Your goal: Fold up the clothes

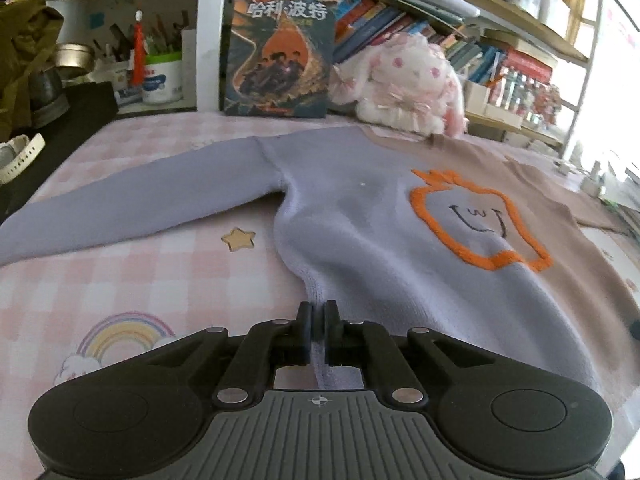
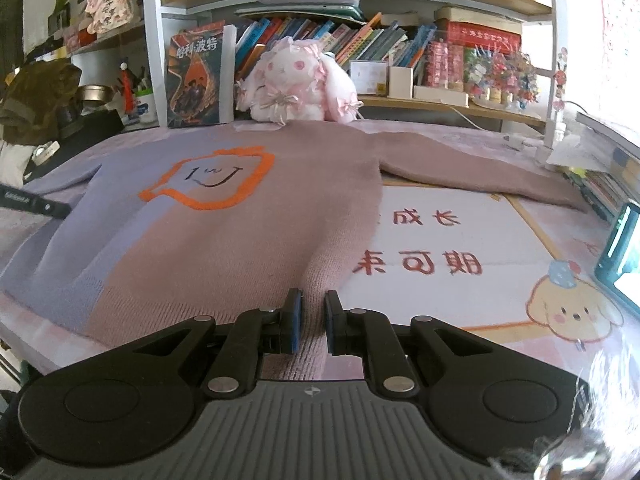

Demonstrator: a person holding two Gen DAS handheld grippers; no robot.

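A knit sweater (image 1: 360,216), lilac on one half and dusty pink on the other, lies flat on the table with an orange outlined smiley motif (image 1: 476,220) on its chest. Its lilac sleeve (image 1: 140,204) stretches out to the left. My left gripper (image 1: 319,312) is shut on the lilac bottom corner of the hem, and fabric is pinched between the pads. In the right wrist view the pink half of the sweater (image 2: 240,240) and its pink sleeve (image 2: 480,176) spread toward the right. My right gripper (image 2: 313,300) is shut on the pink hem corner, with knit bunched in the narrow gap.
A pink checked tablecloth (image 1: 160,280) covers the table. A plush rabbit (image 2: 296,84) and an upright book (image 1: 280,48) stand at the back under crowded shelves. A wooden star (image 1: 239,238) lies by the sleeve. A lit screen (image 2: 620,248) stands at the right edge, a watch (image 1: 20,156) at the left.
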